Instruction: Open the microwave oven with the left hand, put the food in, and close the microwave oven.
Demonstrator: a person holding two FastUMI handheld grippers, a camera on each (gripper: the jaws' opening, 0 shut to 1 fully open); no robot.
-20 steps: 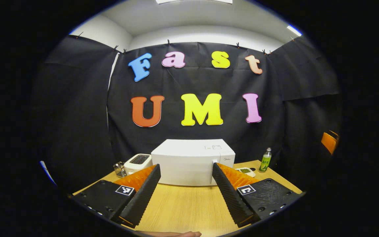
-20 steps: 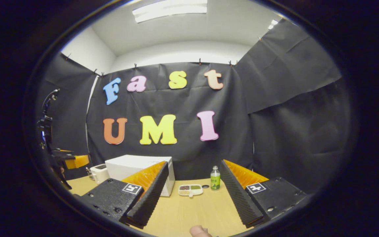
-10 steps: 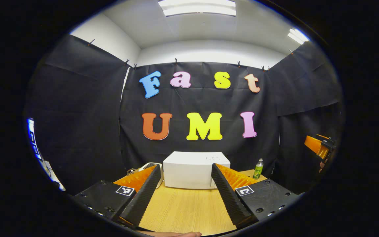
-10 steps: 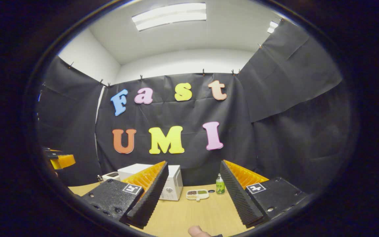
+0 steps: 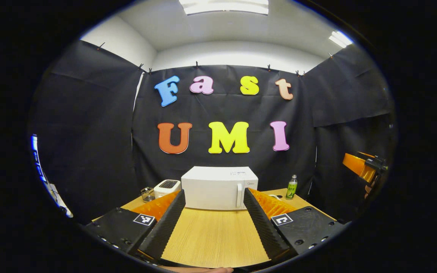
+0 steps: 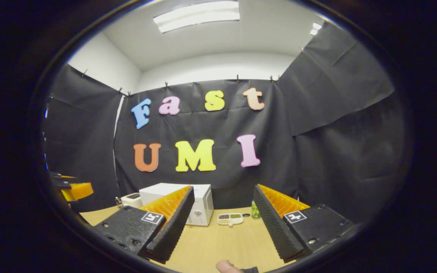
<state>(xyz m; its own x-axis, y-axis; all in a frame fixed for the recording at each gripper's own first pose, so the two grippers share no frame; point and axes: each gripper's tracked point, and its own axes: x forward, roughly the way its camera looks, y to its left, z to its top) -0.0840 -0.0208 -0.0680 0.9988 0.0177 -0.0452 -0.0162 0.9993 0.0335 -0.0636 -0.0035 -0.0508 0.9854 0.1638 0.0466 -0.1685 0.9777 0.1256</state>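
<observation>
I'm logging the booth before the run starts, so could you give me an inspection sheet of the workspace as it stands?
Surface: wooden table, bare in front.
Job's things: white microwave, door shut; food tray on the table to its right.
Clutter: toaster and small glass jar left of the microwave; green bottle to the right.
Grippers: left gripper open, holding nothing; right gripper open, holding nothing.
Cables: nothing seen.
Surroundings: black cloth walls, ceiling lights on.
</observation>
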